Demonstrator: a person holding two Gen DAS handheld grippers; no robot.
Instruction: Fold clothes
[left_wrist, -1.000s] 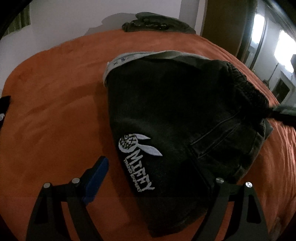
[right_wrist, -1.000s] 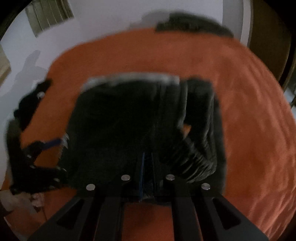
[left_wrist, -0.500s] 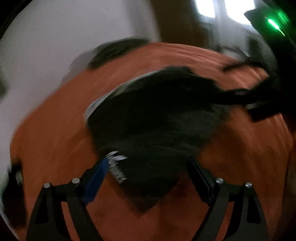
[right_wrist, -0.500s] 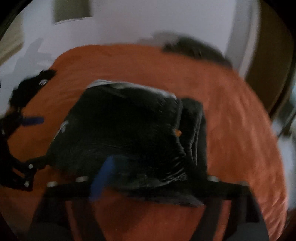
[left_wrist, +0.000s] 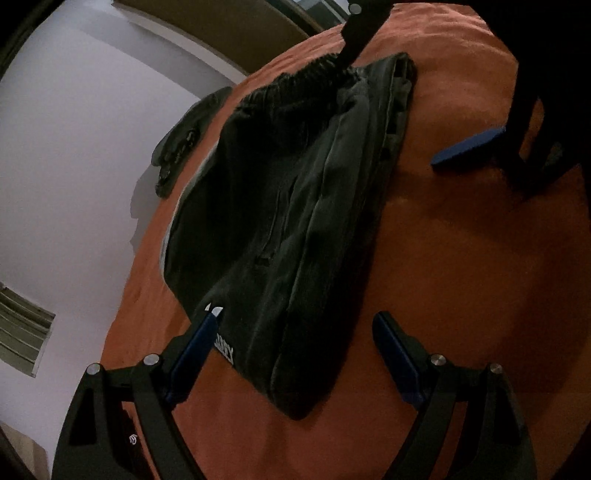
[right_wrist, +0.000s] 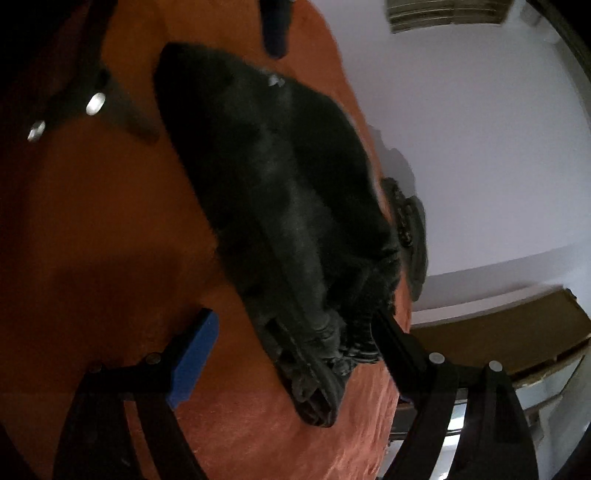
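while the folded dark shorts (left_wrist: 295, 206) lay on the orange bedspread (left_wrist: 461, 258), the left gripper (left_wrist: 295, 332) hung over their near end, fingers spread wide, straddling the corner with white lettering (left_wrist: 224, 352), gripping nothing. right gripper (right_wrist: 295, 332) sat at the opposite, waistband end, fingers also wide; one finger (right_wrist: 391, 336) lay against the bunched elastic, blue pad (right_wrist: 192, 362) off the cloth. another dark garment (left_wrist: 184, 136) lay by the white wall (left_wrist: 74, 147).
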